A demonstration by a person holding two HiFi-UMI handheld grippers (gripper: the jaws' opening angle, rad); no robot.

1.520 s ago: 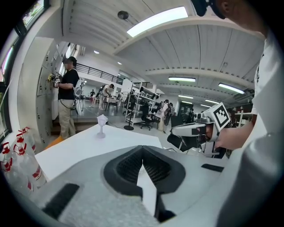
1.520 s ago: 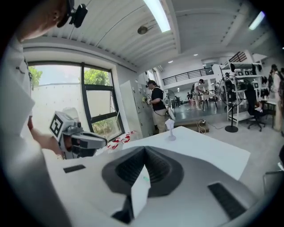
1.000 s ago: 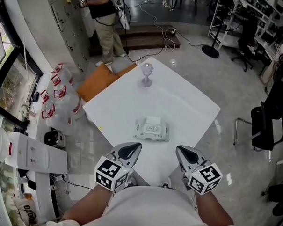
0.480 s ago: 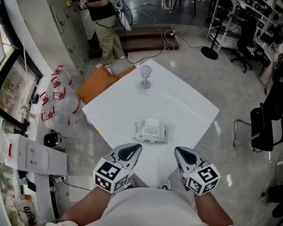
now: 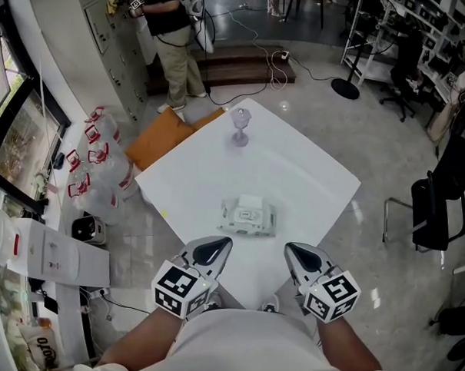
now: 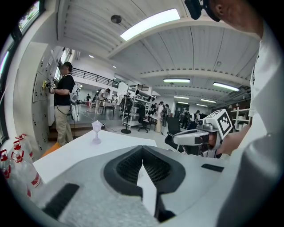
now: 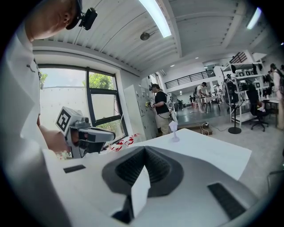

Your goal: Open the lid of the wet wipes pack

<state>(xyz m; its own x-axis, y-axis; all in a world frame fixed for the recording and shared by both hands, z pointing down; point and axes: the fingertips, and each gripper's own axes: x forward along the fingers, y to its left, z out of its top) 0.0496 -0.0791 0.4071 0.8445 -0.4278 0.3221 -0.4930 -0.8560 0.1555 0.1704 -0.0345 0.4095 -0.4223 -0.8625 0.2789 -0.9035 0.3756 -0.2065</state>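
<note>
nearest the wearer, the left gripper (image 5: 214, 248) and the right gripper (image 5: 305, 255) hang side by side over the near corner of the white table (image 5: 310, 176), well apart from each other and pointing a little downward. in each gripper's own view the jaws are pressed together with nothing between them.

just beyond and between the two tips, the wet wipes pack (image 5: 248, 217) lies flat on the table, clear of both grippers and a little nearer the left one. a paler white patch sits on its far side. it is too small to tell whether that is the lid raised or something else on the pack. so the scene fits hands waiting to go in as well as hands drawn back from a lid already lifted.

as a judgement: lid work on a soft pack goes best with one tool pinning the body down beside the lid while the other catches only the lid's front lip and swings it up toward its hinge. shut jaws can push or pin, but pinching the lip would need them parted.

farther on, a clear goblet (image 5: 240, 126) stands near the table's far corner. beyond the table a person (image 5: 172, 24) stands at a cabinet.
</note>
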